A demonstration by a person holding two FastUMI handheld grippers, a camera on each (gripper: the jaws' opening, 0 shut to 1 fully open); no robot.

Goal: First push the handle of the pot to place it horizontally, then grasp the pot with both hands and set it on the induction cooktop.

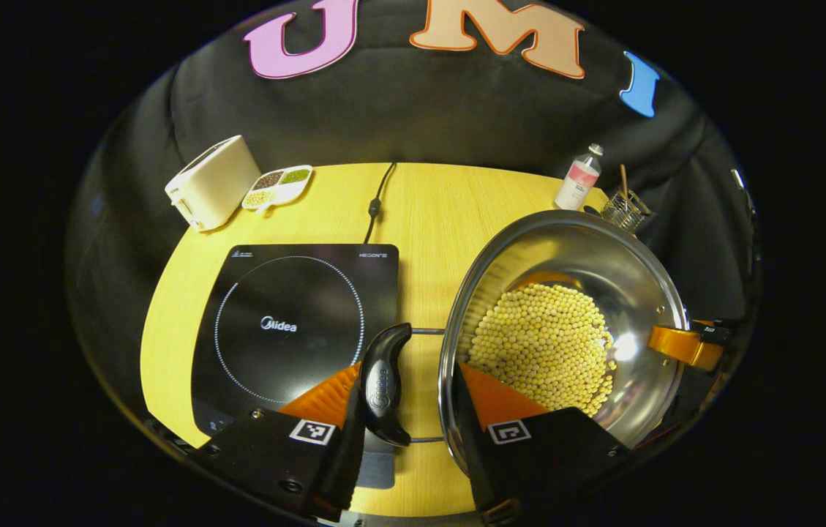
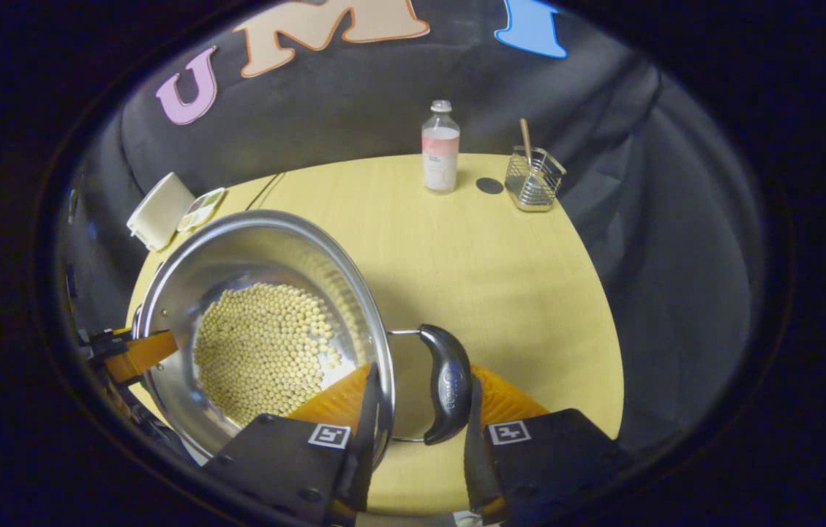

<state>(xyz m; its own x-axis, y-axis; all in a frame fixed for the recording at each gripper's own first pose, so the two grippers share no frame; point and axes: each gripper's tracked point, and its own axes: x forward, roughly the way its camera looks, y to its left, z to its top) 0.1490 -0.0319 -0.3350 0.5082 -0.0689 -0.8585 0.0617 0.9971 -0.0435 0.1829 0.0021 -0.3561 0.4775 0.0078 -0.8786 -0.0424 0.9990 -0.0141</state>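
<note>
Pot (image 1: pixel 566 322) — left gripper (image 1: pixel 413 395) and right gripper (image 2: pixel 420 395) each straddle rim and side handle, clamping unclear.

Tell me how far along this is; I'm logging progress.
Done: both pot handles lie flat. In hand: the left gripper straddles the left handle and rim, the right gripper straddles the right handle and rim. Left: moving the pot of soybeans onto the bare induction cooktop.

1. A yellow wooden table (image 2: pixel 500 293) carries everything.
2. The cooktop (image 1: pixel 295 329) lies near left.
3. A toaster (image 1: pixel 211 183) and snack tray (image 1: pixel 277 187) sit far left.
4. A bottle (image 2: pixel 440 146) and wire basket (image 2: pixel 533 179) stand far right.
</note>
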